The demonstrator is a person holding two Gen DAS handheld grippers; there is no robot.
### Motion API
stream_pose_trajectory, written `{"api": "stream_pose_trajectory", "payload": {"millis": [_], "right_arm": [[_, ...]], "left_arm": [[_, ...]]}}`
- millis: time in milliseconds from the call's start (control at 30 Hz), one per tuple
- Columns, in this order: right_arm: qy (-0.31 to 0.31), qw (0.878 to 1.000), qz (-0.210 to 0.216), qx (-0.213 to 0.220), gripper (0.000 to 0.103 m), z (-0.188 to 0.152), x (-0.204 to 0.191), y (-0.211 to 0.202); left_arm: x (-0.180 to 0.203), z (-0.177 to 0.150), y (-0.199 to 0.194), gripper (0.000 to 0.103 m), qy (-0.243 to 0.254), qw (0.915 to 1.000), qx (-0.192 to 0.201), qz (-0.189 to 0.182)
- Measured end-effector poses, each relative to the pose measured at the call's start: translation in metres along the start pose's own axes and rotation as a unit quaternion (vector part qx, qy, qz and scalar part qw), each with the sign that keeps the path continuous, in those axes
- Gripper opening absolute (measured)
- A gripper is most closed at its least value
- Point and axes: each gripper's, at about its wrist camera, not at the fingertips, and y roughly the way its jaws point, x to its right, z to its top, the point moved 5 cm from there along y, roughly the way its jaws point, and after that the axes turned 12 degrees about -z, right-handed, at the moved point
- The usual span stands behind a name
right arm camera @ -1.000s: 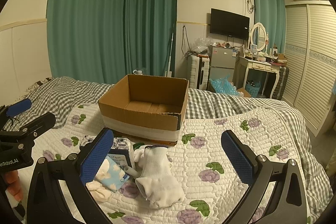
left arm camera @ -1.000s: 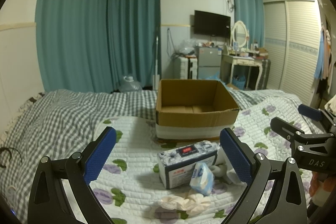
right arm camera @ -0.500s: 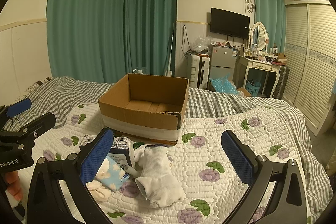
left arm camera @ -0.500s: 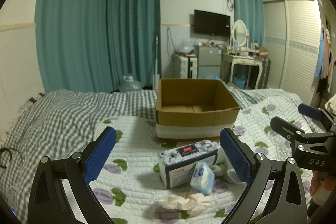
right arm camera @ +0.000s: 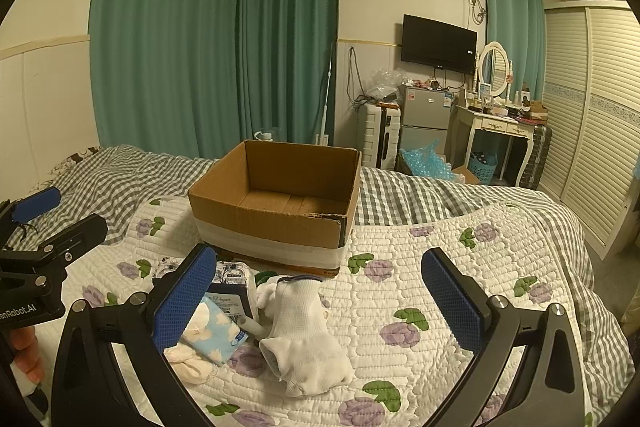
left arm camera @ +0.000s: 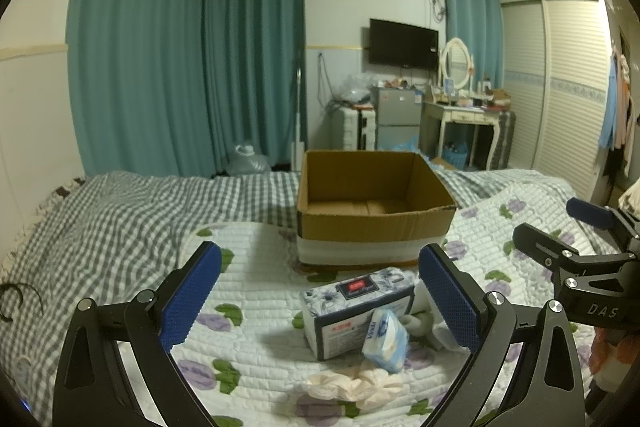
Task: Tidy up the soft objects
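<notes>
An open, empty cardboard box point(left arm camera: 372, 211) point(right arm camera: 280, 203) stands on the quilted bed. In front of it lie a floral tissue box point(left arm camera: 356, 311), a blue tissue pack point(left arm camera: 386, 341) point(right arm camera: 216, 331), a cream cloth point(left arm camera: 352, 383) point(right arm camera: 188, 367) and white socks point(right arm camera: 304, 343). My left gripper point(left arm camera: 320, 303) is open and empty, held above the bed just before the tissue box. My right gripper point(right arm camera: 320, 303) is open and empty over the white socks. Each gripper shows at the edge of the other's view.
The floral quilt point(right arm camera: 460, 307) lies over a grey checked blanket point(left arm camera: 112, 219). Beyond the bed are teal curtains point(left arm camera: 180, 59), a small fridge point(right arm camera: 424, 119), a white dressing table point(right arm camera: 500, 123) and a slatted wardrobe point(right arm camera: 600, 99).
</notes>
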Motion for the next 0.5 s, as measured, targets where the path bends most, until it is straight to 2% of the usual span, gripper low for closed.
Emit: {"api": "stream_pose_trajectory", "payload": {"millis": [500], "right_arm": [[0.002,1.000,0.005,0.005,0.103,0.0076,-0.0021,-0.0065]], "left_arm": [[0.0022,0.0030,-0.0040,0.101,0.002,1.0000,0.004,-0.001]]}}
